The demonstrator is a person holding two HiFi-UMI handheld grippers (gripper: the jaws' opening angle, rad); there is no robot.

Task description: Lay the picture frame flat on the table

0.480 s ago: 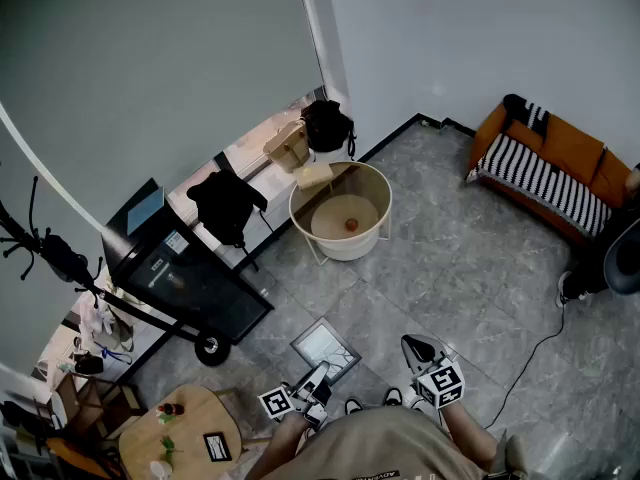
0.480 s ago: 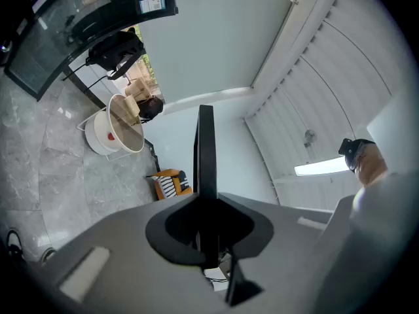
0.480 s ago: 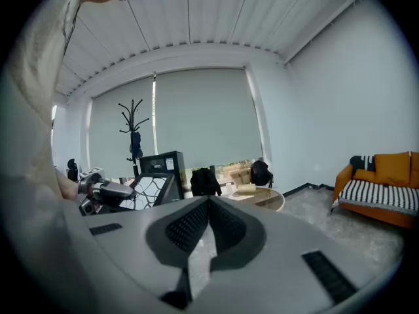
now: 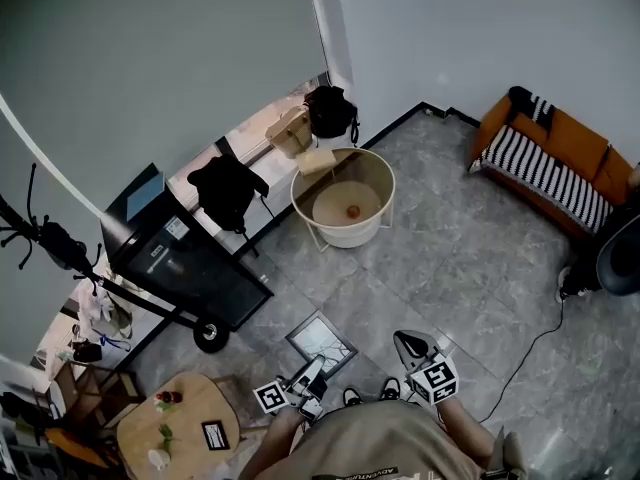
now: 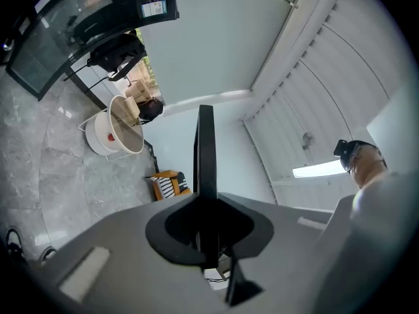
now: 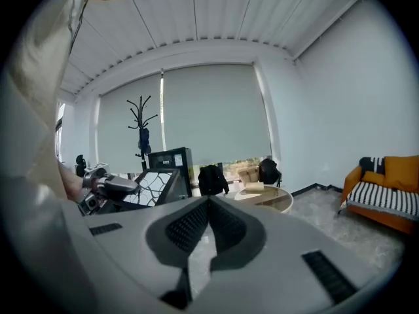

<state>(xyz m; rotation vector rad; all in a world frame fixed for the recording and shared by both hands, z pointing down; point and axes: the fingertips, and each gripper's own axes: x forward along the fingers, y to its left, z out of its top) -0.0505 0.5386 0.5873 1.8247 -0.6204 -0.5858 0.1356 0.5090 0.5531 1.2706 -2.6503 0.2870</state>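
At far left, a small round wooden surface (image 4: 195, 398) carries a few small items. The picture frame (image 4: 324, 340) is well apart from it, held up over the tiled floor (image 4: 450, 258). The left gripper (image 4: 314, 370) has its fingers clamped on one edge of the frame, which stands edge-on between them. The white label (image 5: 152, 7) on the black screen (image 4: 185, 263) is too small to read. A white tub (image 4: 345, 236) holds a small orange ball (image 4: 352, 210). The right gripper (image 4: 408, 344) has its fingers closed together, holding nothing.
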